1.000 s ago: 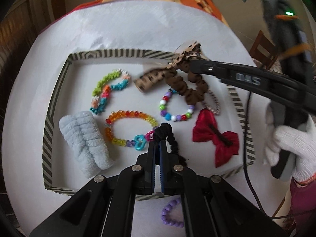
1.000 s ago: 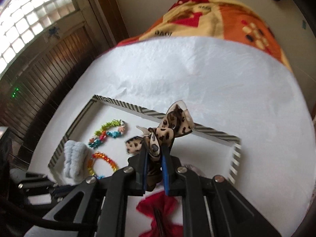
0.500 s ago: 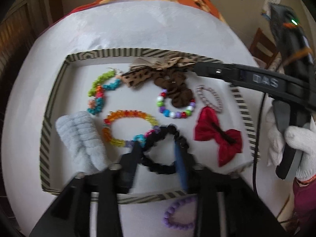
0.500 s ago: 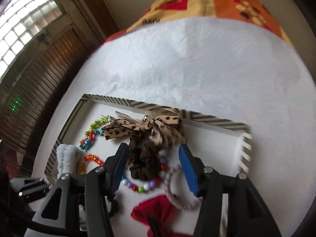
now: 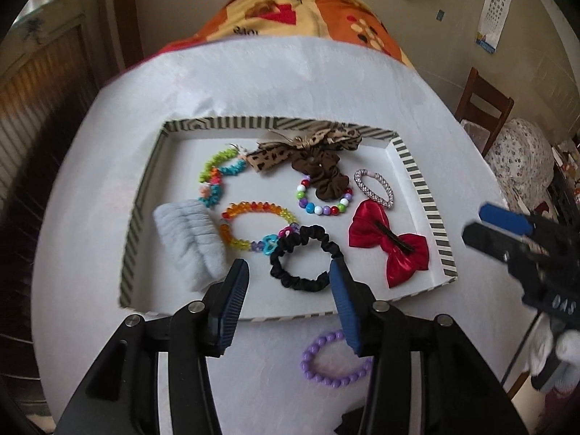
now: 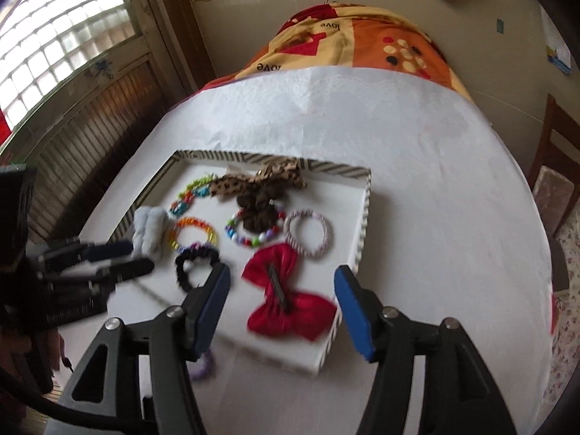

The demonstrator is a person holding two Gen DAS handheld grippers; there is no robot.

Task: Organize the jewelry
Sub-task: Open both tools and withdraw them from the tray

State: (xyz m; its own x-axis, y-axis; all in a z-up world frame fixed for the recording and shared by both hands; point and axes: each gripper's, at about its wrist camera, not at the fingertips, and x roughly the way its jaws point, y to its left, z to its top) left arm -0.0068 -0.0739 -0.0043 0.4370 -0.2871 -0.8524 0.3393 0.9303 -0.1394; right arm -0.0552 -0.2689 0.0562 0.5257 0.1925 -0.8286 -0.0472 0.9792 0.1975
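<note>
The left gripper has its jaws apart, and they have just been opening; nothing is pressed between them. The black scrunchie lies flat in the tray just beyond the two blue pads, free of them. Below the right pad, outside the tray on the white cloth, lies a purple bead bracelet, partly covered by the finger.

The right gripper is also apart, its jaws have just been opening too, and it holds nothing. In its view the red bow is seen between the open fingers, but it lies in the tray below them and I think they do not touch it; the picture is a little blurred there.

Further out, the tray holds the other pieces. Left of the black scrunchie is a grey fluffy band. An orange and yellow bead bracelet touches the scrunchie at its pink and turquoise end. Behind it is a green and turquoise bracelet. A brown scrunchie lies on a bracelet of round coloured beads, and the leopard bow rests against the far striped rim. A pink and white ring band lies near the right wall, above the red bow.

Beyond the cloth, an orange patterned blanket covers the far end. A wooden chair stands at the right.
</note>
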